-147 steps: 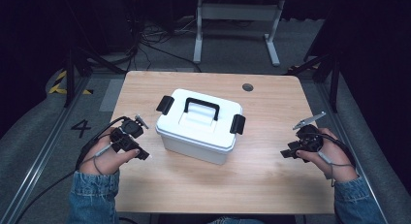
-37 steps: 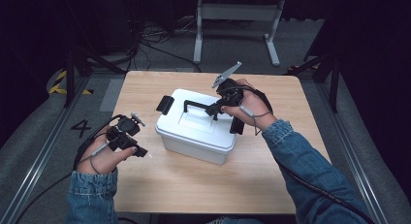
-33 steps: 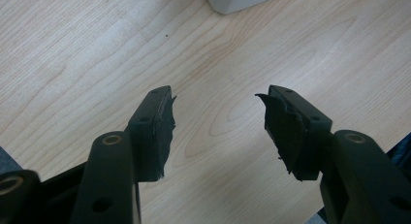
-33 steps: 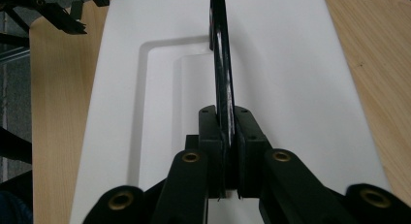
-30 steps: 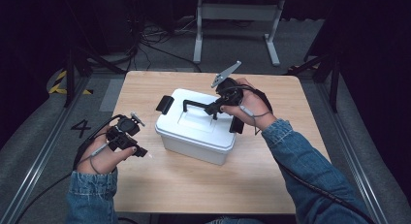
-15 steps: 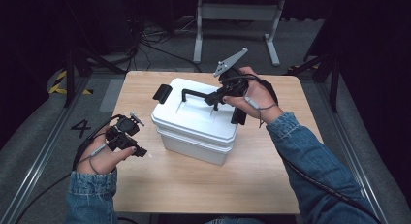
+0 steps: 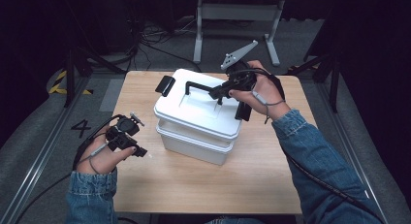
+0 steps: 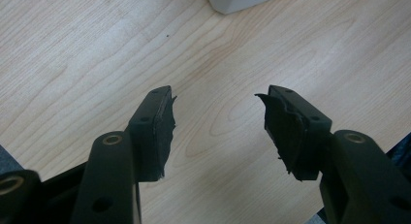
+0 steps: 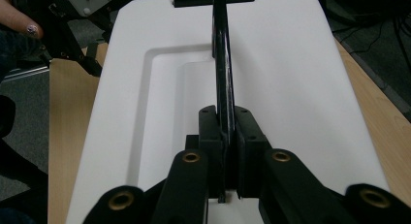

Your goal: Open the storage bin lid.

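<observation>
Partly lifted lid (image 7: 198,109) — box (image 7: 194,143) interior unseen.

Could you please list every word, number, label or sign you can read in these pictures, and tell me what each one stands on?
"4": a dark numeral painted on the grey floor, left of the table in the high view.
Yellow and black hazard stripes lie on the floor farther back on the left; they carry no text.
No readable text shows on the white box, its lid or either gripper.
</observation>
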The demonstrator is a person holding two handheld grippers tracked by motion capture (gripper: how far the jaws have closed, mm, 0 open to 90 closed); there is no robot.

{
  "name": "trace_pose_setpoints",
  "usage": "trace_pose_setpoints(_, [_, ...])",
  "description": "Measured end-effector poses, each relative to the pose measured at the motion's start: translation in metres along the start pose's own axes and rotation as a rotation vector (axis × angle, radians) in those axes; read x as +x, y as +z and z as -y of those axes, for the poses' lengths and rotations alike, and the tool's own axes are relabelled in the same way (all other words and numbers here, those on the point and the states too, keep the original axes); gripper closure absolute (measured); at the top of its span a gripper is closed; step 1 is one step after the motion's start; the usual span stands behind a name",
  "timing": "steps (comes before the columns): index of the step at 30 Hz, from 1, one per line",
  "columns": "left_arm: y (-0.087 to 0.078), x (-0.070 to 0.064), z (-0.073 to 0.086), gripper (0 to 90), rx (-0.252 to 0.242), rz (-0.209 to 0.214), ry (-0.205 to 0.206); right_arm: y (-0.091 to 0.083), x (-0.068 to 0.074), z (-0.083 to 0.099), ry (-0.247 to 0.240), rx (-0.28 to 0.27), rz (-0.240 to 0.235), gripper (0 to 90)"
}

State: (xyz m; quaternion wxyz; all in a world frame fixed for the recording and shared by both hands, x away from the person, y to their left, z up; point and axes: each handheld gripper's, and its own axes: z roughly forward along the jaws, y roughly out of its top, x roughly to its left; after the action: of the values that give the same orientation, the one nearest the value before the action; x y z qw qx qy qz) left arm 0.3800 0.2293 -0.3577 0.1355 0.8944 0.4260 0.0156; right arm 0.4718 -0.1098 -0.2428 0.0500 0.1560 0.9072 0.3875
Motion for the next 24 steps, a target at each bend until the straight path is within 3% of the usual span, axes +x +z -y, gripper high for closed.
trace_pose_setpoints(8, [0.000,0.000,-0.001,44.9,0.006,0.003,-0.001,-0.016,-0.008,0.012,0.017,0.000,0.031,84.4])
trace_pose_setpoints(16, [0.002,-0.001,-0.005,44.9,0.016,-0.007,0.017,-0.051,-0.024,0.033,0.071,-0.008,0.098,84.4])
trace_pose_setpoints(24, [0.002,-0.001,-0.004,44.9,0.013,-0.003,0.008,-0.079,-0.036,0.053,0.116,-0.012,0.148,84.4])
